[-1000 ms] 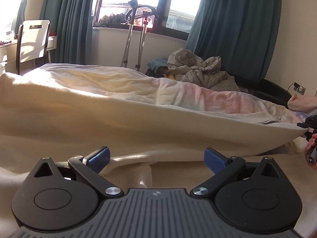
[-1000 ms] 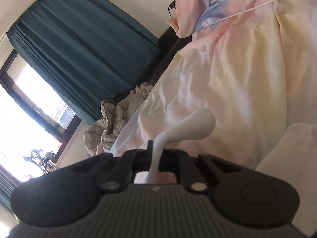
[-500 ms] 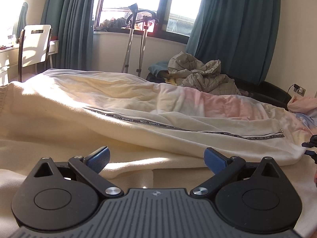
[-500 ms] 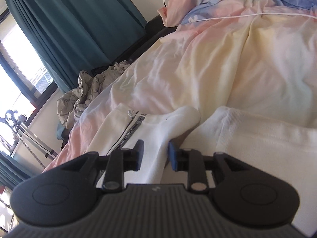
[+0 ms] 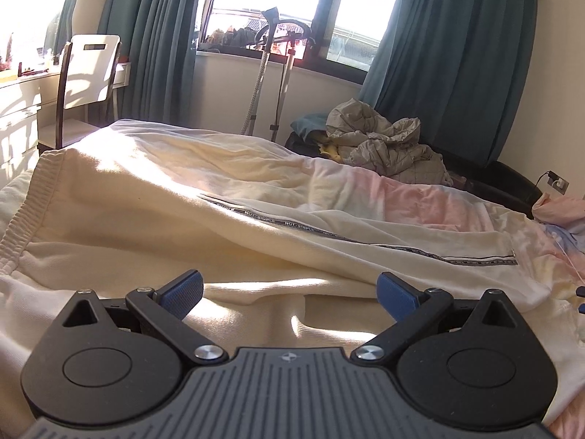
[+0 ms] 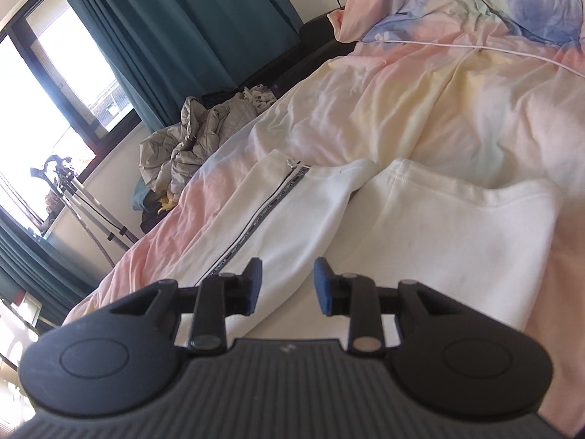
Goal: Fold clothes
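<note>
Cream trousers with a black lettered side stripe lie on the bed, one leg folded over the other. My left gripper is open and empty, low over the cloth near the waistband. In the right wrist view the two leg ends lie side by side, with the striped leg on the left and a plain leg on the right. My right gripper is open and empty just above them.
The bed carries a pastel pink, yellow and blue duvet with a white cable across it. A grey quilted jacket is heaped beyond the bed. A chair and desk stand left; a metal stand is by the window.
My right gripper has let go of the leg end and opened. The lifted leg has dropped flat onto the bed, showing its stripe. My left gripper stayed open.
</note>
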Demonstrator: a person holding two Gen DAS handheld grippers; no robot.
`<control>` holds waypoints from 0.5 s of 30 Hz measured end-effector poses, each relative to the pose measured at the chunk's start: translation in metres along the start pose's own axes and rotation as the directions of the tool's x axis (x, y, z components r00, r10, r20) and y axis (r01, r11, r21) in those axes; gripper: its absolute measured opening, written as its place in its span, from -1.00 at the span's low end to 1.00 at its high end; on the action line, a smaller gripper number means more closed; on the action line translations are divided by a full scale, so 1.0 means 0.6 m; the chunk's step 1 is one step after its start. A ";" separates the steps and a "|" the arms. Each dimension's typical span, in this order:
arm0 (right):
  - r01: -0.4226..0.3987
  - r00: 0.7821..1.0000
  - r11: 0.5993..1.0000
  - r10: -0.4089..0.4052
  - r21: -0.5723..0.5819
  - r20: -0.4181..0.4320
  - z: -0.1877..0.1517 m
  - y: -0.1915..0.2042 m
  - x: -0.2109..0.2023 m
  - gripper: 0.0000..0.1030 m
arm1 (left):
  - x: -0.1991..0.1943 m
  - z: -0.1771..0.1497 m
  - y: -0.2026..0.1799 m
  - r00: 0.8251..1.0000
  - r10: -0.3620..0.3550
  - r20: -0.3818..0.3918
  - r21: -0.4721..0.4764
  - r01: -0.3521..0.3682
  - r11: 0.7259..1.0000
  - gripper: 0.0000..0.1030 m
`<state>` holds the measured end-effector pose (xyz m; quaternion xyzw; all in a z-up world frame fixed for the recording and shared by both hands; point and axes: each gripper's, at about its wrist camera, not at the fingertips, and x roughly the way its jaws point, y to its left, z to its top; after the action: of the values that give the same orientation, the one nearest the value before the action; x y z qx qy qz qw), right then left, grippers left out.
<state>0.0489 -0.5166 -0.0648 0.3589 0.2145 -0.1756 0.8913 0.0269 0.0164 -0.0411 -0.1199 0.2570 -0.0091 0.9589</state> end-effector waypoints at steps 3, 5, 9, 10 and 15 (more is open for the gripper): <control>0.010 1.000 0.998 -0.012 0.057 0.028 0.005 -0.017 -0.025 -0.22 | -0.047 0.027 0.054 1.000 0.012 -0.011 -0.136 -0.014 0.991 0.97; 0.029 0.998 0.995 -0.034 0.091 0.054 0.009 -0.031 -0.039 -0.20 | -0.077 0.040 0.097 1.000 0.011 -0.016 -0.240 -0.015 0.971 0.97; 0.055 0.995 0.982 -0.068 0.183 0.067 0.016 -0.068 -0.046 -0.15 | -0.129 0.053 0.198 0.993 0.074 -0.089 -0.428 -0.105 0.898 0.97; 0.064 0.995 0.976 -0.079 0.207 0.067 0.017 -0.077 -0.047 -0.14 | -0.142 0.054 0.226 0.992 0.076 -0.100 -0.482 -0.115 0.868 0.97; 0.156 0.978 0.935 -0.191 0.317 0.083 0.018 -0.114 -0.057 -0.06 | -0.187 0.033 0.315 0.980 0.105 -0.167 -0.678 -0.192 0.710 0.97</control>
<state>-0.0091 -0.5655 -0.0793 0.4631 0.1649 -0.3048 0.8157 -0.0691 0.2135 -0.0136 -0.4464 0.3061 0.1574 0.8260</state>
